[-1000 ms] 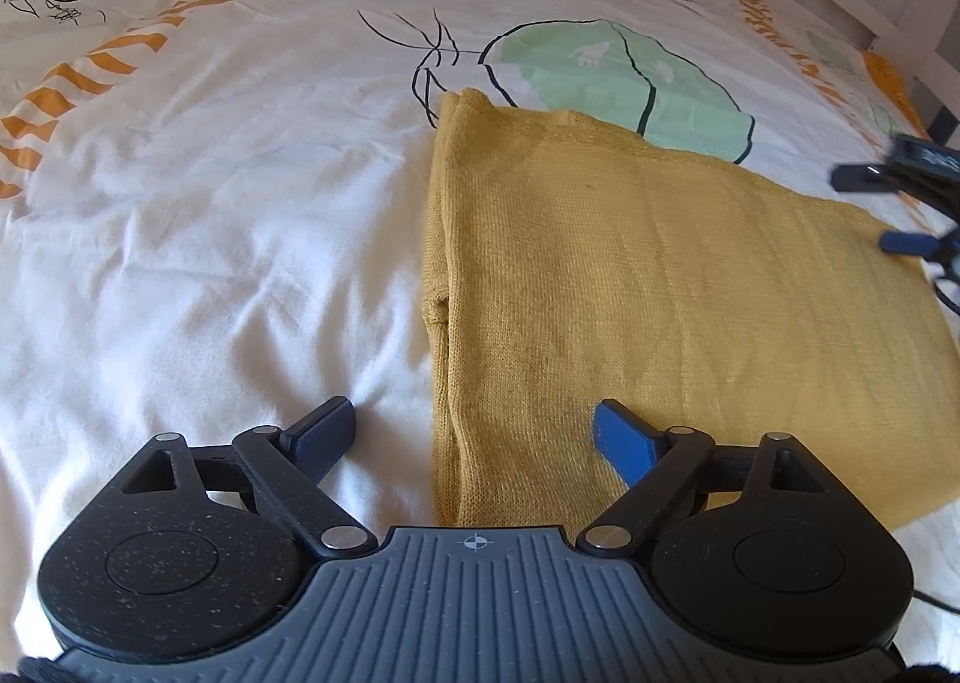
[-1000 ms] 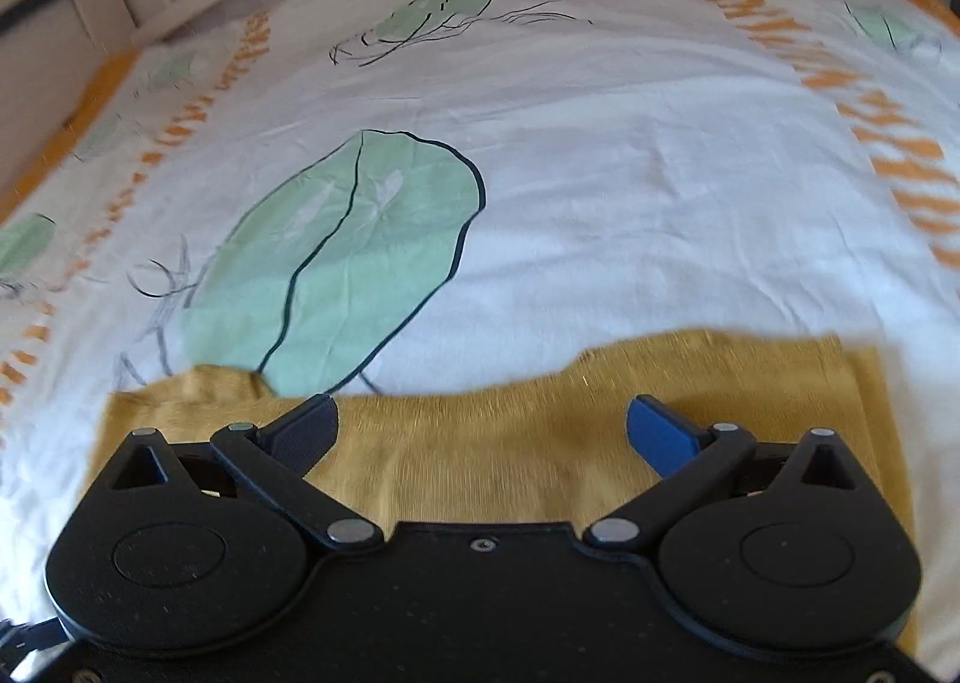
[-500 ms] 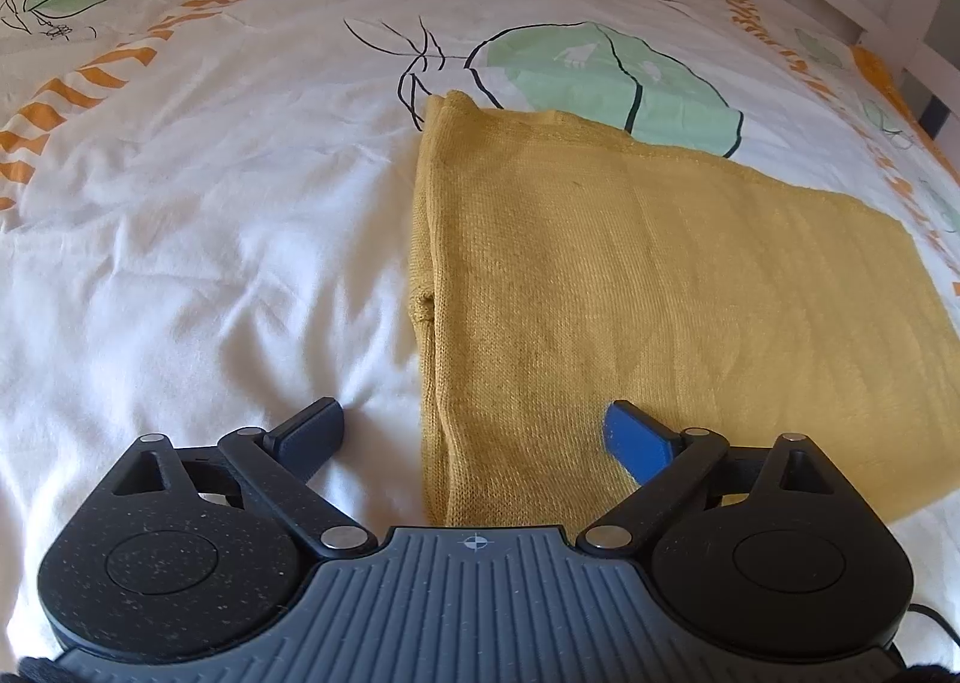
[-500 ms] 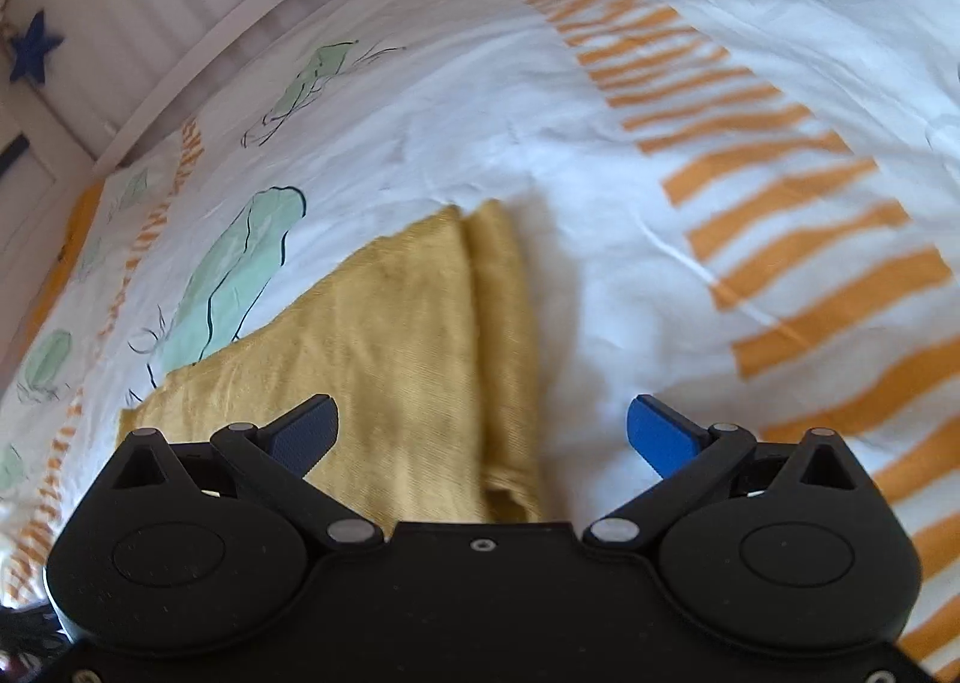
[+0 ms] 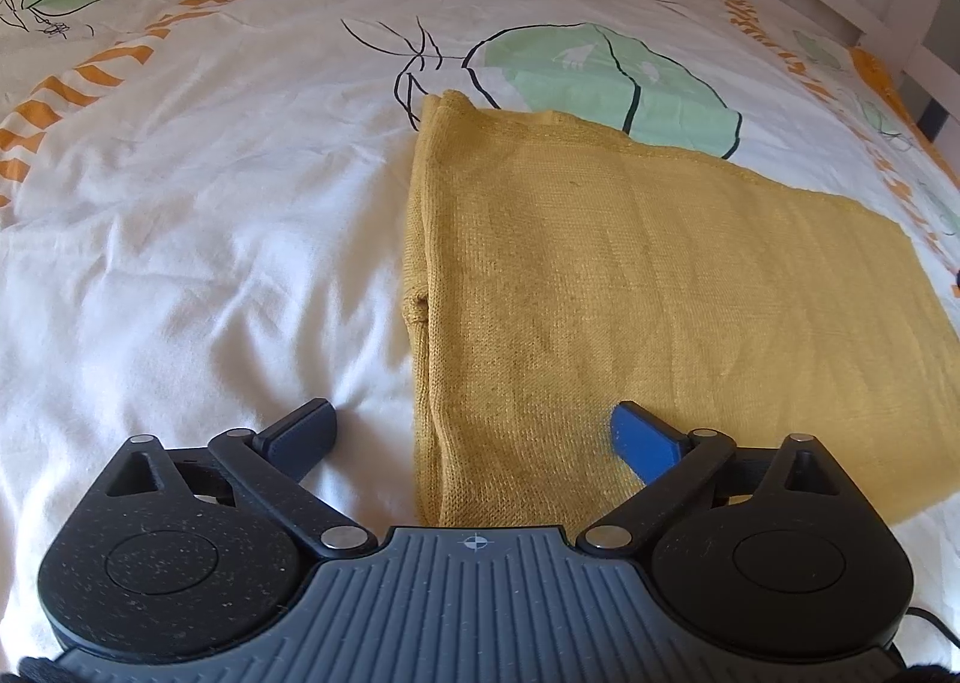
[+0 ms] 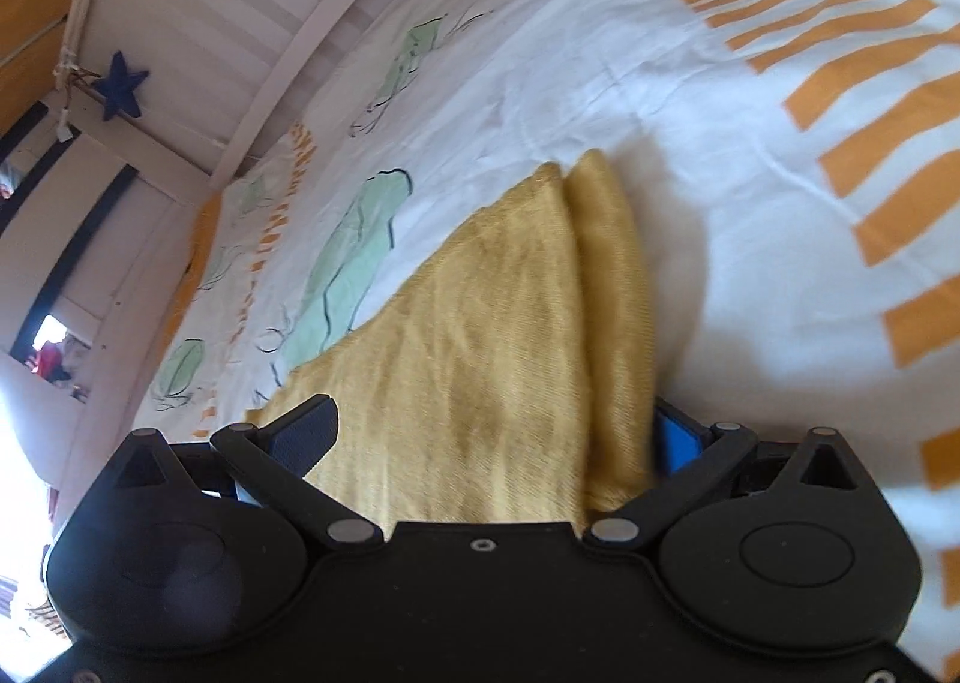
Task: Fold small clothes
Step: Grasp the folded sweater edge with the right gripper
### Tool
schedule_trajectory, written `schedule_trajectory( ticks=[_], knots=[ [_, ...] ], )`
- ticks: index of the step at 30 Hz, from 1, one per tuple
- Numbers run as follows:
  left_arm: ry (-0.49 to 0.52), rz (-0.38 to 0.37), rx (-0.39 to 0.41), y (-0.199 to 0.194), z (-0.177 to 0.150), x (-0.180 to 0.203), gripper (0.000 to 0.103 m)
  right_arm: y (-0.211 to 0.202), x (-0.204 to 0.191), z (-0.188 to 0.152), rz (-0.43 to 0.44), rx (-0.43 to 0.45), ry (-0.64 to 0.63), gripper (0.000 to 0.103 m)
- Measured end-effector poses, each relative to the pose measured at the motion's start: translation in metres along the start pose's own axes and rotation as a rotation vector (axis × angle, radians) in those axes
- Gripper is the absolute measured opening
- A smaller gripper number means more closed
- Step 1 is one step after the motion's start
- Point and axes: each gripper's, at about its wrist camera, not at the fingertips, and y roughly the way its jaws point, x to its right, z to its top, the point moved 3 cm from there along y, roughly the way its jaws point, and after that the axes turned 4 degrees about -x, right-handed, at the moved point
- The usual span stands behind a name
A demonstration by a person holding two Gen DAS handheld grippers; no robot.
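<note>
Mustard knit garment (image 5: 660, 287) lies flat on the bedsheet (image 5: 180, 239), already doubled: stacked layers show along its left edge, a small pucker midway down. Looks light, soft and loosely knit; judged to drape and sag when lifted, and the layers may slide apart unless pinched together. Best hold seems the near corners or the folded edge, taking all layers at once.

Left gripper (image 5: 474, 431) sits low at the garment's near edge, jaws spread wide, straddling the folded left edge: one finger over the sheet, the other over the knit. Grips nothing.

Right gripper (image 6: 492, 437) is rolled sideways at another edge of the garment (image 6: 480, 335); cloth rises between its spread fingers, folded layers bunched against the right finger. Jaws wide apart, not clamped.

Hard to make out: the right view is motion-blurred, the cloth's near end is hidden behind the gripper body, and garment type is not readable. White slatted bed frame (image 6: 240, 11) beyond.
</note>
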Motion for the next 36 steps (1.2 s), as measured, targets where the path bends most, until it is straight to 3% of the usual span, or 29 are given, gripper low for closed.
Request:
schedule_trajectory(
  ticks=[6, 7, 8, 10, 11, 14, 19, 26, 36],
  knots=[
    [-0.010, -0.007, 0.004, 0.000, 0.001, 0.000, 0.102, 0.010, -0.007, 0.005, 0.004, -0.034, -0.037, 0.102],
    [-0.018, -0.014, 0.004, -0.001, 0.002, -0.001, 0.101, 0.009, -0.009, 0.004, -0.016, -0.034, -0.051, 0.094],
    [-0.028, -0.023, 0.007, -0.003, 0.003, -0.003, 0.101, 0.008, -0.010, 0.003, -0.041, -0.035, -0.065, 0.073],
    [-0.055, -0.050, 0.020, -0.008, 0.006, -0.007, 0.099, 0.008, -0.010, 0.001, -0.095, -0.047, -0.071, 0.045],
    [-0.069, -0.066, 0.029, -0.011, 0.008, -0.010, 0.097, 0.007, -0.011, 0.000, -0.128, -0.045, -0.075, 0.036],
    [-0.085, -0.079, 0.051, -0.021, 0.015, -0.016, 0.092, 0.003, -0.021, 0.001, -0.196, -0.029, -0.113, 0.024],
    [-0.105, -0.052, 0.061, -0.029, 0.022, -0.030, 0.092, -0.002, -0.059, 0.004, -0.245, -0.030, -0.197, 0.023],
    [-0.134, -0.085, 0.023, -0.029, 0.023, -0.041, 0.092, 0.014, -0.132, 0.004, -0.165, -0.071, -0.289, 0.023],
    [-0.126, -0.082, 0.022, -0.033, 0.021, -0.046, 0.092, 0.097, -0.206, -0.034, -0.100, -0.177, -0.378, 0.023]
  ],
)
